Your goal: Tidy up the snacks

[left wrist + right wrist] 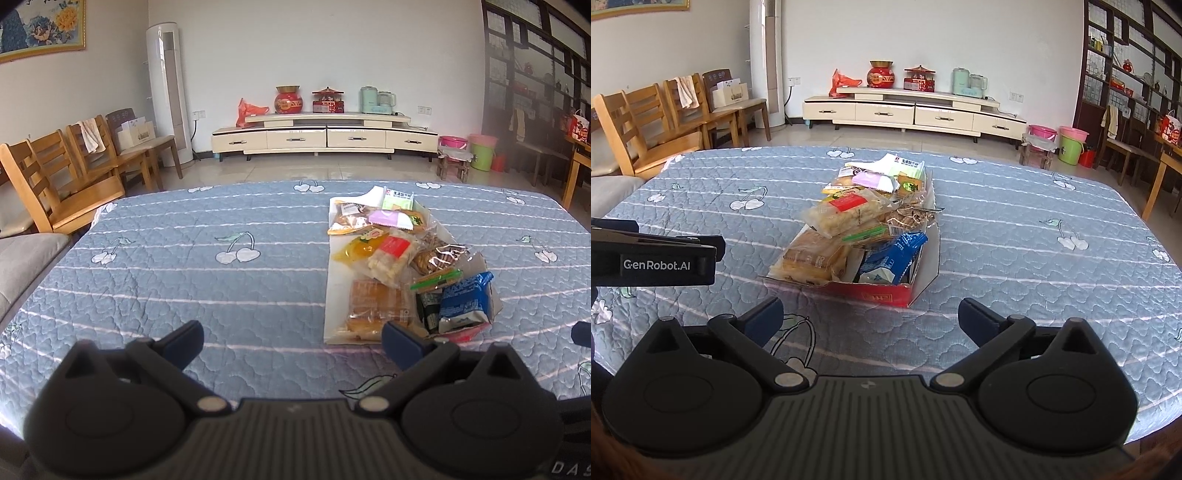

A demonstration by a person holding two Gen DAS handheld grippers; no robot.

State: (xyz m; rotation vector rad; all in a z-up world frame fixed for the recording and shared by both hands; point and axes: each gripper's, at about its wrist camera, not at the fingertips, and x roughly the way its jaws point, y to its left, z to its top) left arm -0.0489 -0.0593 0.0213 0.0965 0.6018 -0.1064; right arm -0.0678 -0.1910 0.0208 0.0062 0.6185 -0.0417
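**Snack box ahead, both grippers empty**

The box of snacks [886, 229] sits mid-table on the blue cloth [1015, 240], its long axis running away. It lies dead ahead of the right gripper [870, 317] and forward-right of the left gripper [291, 343]; both are spread wide. Only the right view shows the box's red front wall; the right gripper seems nearer.

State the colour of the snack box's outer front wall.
Red, seen best in the right wrist view: box front wall.

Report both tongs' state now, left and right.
Left tongs: open, holding nothing, above the quilted table cover.
Right tongs: open, holding nothing, short of the snack box.
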